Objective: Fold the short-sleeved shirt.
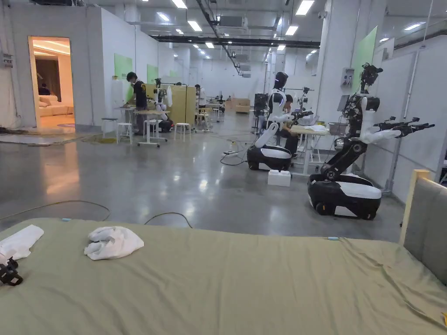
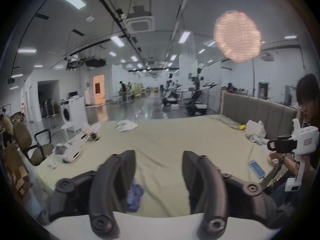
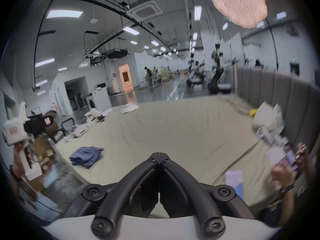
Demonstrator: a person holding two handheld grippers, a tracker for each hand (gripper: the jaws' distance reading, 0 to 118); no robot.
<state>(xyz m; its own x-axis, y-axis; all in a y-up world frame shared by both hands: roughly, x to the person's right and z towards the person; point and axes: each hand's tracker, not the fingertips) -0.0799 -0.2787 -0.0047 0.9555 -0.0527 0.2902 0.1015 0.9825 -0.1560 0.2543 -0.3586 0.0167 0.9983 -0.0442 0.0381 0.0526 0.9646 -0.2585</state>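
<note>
Both grippers held up over bed, nothing gripped.

L gripper (image 2: 159, 159): jaws wide apart, empty, above green sheet (image 2: 173, 139). R gripper (image 3: 159, 154): jaws together at tips, nothing between. Blue shirt (image 3: 87, 155) lies bunched on sheet near bed's left edge, just below L gripper, well apart from R. 2 white cloth heaps at far edge, 1 crumpled (image 1: 113, 242), 1 folded (image 1: 18, 241). Phone (image 2: 256, 169) on sheet at right. Grey headboard (image 3: 277, 94) along right side.

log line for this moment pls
left gripper open, empty | right gripper shut, empty | blue shirt on bed, untouched
</note>
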